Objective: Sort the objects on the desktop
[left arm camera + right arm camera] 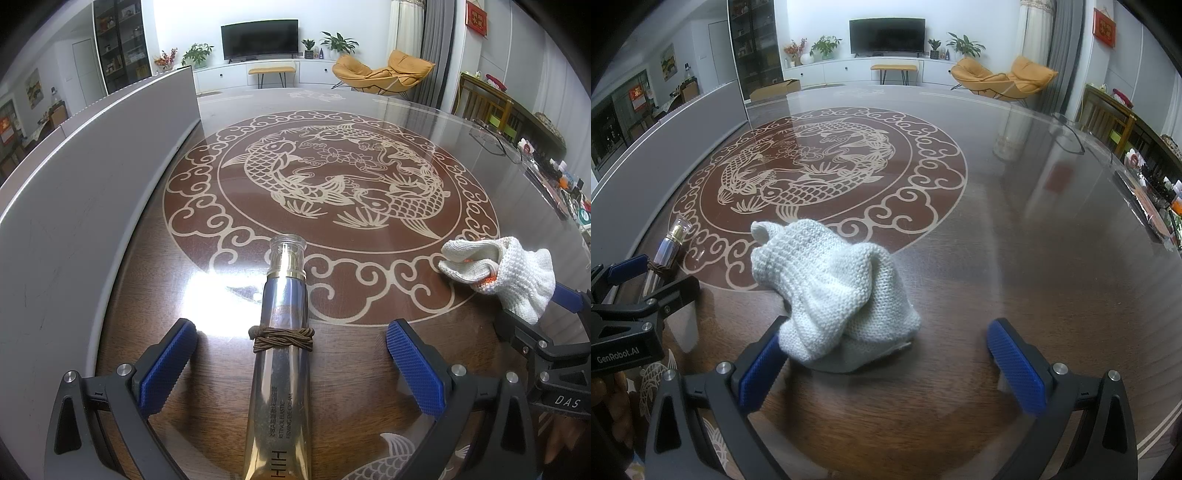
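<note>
A gold and silver eye-cream tube with a clear cap and a brown cord bracelet wound round it lies on the glass-topped table. My left gripper is open, its blue pads on either side of the tube and apart from it. A crumpled white knit glove lies between the open fingers of my right gripper, against the left pad. The glove also shows in the left wrist view, and the tube in the right wrist view.
A grey box wall runs along the table's left side. Eyeglasses lie near the far right edge. A cluttered shelf stands beyond the table's right rim. The table has a carp pattern in its middle.
</note>
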